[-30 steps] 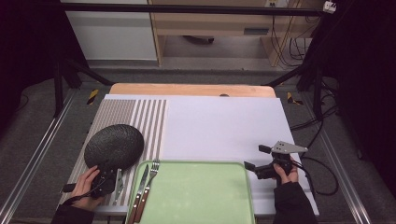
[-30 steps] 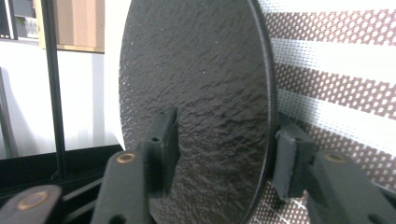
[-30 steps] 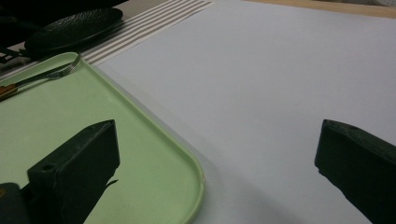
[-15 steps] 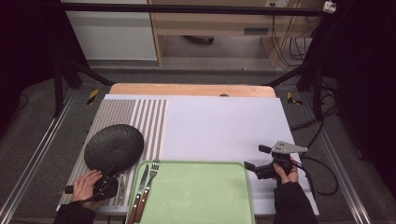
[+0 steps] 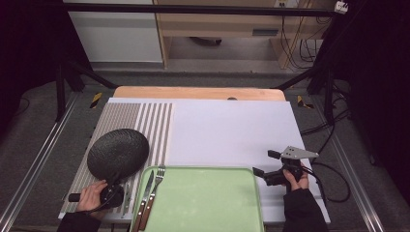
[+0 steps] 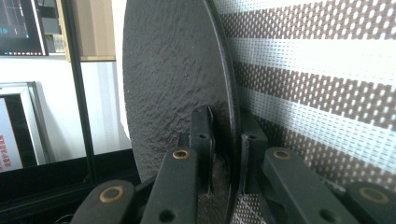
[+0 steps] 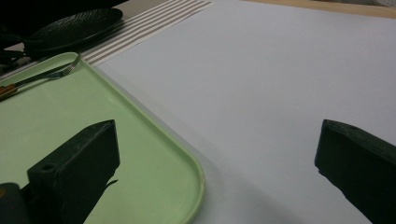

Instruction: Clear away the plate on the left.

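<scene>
Plate rim clamped: the left tool, its jaws just closed, pinches the near edge of the black textured dish, one jaw above the rim and one beneath, while the dish lies on the striped placemat, just left of the green tray. Rigid and probably ceramic, the dish looks fairly heavy for an edge grip and breakable if dropped; its rough surface should resist slipping, though a hold this far out on the rim may let it tip, so a deep bite matters. The right tool waits with jaws wide apart and empty at the tray's right edge, over the white counter. From above, a fork and knife lie along the tray's left side; the left gripper view gives the clamp itself, rim between the jaws.
</scene>
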